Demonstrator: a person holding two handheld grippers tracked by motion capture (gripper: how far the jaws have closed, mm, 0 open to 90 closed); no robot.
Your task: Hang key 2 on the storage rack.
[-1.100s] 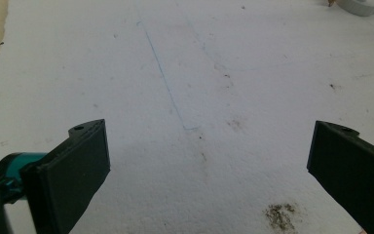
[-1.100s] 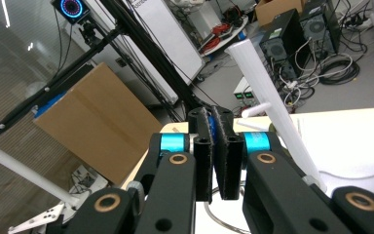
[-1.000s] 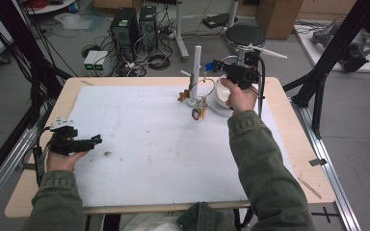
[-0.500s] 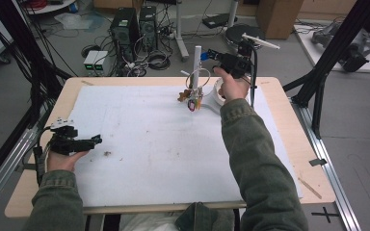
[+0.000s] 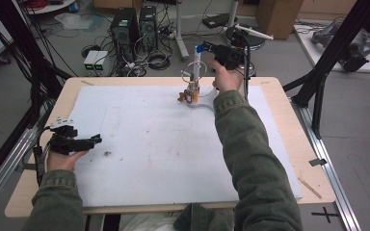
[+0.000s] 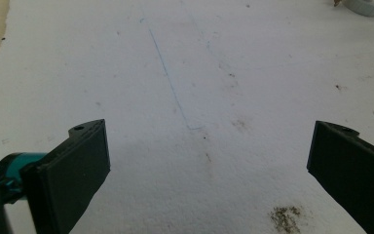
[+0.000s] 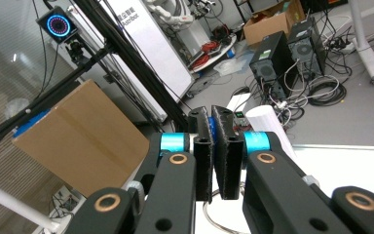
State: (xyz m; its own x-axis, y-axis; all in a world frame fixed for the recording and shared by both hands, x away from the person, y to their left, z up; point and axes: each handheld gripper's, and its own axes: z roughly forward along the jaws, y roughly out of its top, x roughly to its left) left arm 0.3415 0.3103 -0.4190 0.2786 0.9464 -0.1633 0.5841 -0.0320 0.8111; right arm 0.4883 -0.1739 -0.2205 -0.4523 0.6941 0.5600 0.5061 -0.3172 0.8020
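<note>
My right gripper is held up over the table's far edge, its jaws pressed together. A thin wire ring comes out below them, seen as a loop in the right gripper view. A small bunch of coloured trinkets dangles from the ring just above the white mat. A white tube stands upright right behind the jaws. My left gripper rests low at the mat's left edge, jaws wide apart with bare mat between them.
A white curved object lies on the mat beside the trinkets, partly behind the sleeve. A brown stain marks the mat near the left gripper. Black frame posts flank the table, and computers and cables sit on the floor beyond it.
The right gripper has moved left and farther away, carrying the ring and trinkets with it. The left gripper has stayed still.
</note>
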